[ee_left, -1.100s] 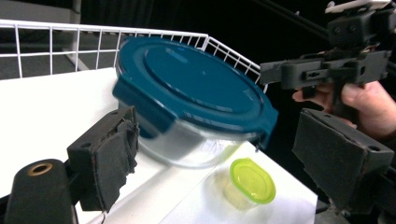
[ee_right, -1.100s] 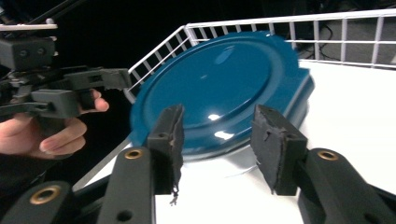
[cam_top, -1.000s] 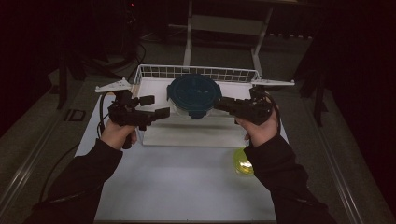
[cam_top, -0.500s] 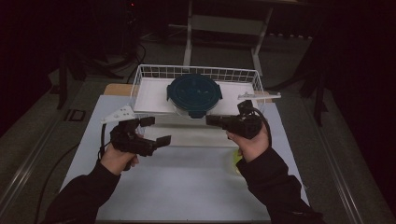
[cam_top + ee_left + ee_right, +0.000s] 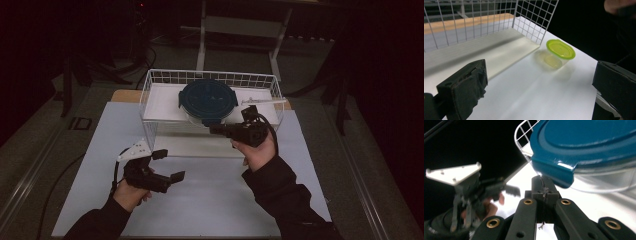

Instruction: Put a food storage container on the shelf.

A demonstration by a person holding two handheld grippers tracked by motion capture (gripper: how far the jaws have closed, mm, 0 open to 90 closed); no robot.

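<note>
Right claw (image 5: pixel 543 185) closed, seemingly empty, beneath the teal lid (image 5: pixel 584 145).

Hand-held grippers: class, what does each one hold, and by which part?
Nothing. The left hand-held gripper is open; the right hand-held gripper is shut empty below the blue lid.

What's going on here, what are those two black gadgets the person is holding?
A person at a table holds a hand-held gripper in each hand. The right gripper, jaws shut and empty, sits just beneath the edge of a clear container with a blue lid in a white wire basket. The left gripper has its jaws open, low over the white tabletop, facing a small container with a green lid.
</note>
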